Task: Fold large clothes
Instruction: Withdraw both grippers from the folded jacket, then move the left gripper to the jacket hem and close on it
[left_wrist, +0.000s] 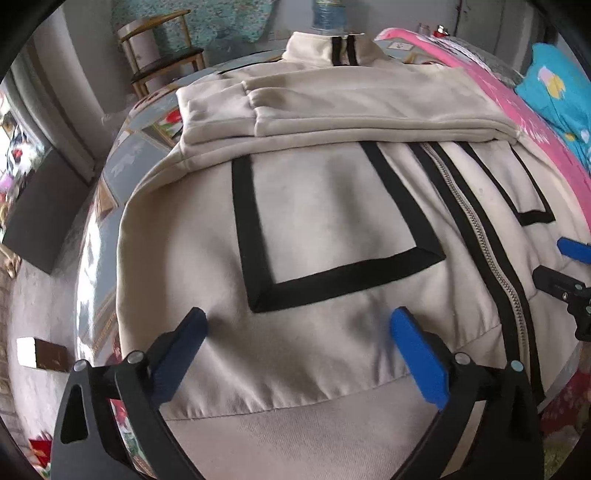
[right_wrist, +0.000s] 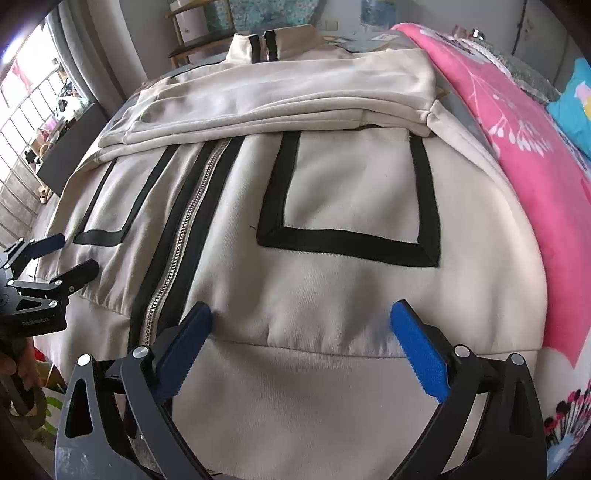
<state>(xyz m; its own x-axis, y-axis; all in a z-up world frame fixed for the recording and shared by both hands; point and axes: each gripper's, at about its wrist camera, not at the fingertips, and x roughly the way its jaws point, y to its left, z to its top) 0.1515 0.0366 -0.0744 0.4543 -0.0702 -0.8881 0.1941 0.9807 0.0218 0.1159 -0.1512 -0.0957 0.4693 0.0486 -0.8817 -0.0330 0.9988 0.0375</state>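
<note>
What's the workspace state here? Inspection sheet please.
Surface: table with patterned cover, mostly hidden under the garment.
Job's things: cream jacket lying flat, zipped, both sleeves folded across the chest; hem nearest the grippers.
Clutter: pink blanket and turquoise cloth along one side.
Grippers: left gripper and right gripper both open over the hem band, nothing between the jaws.
Cables: nothing seen.
Surroundings: wooden chair beyond the table; barred window.

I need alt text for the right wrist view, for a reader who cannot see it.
A cream jacket with black trim lies zipped, sleeves folded across its chest. The open right gripper hovers over its hem; the left gripper is at the left edge, also open.
</note>
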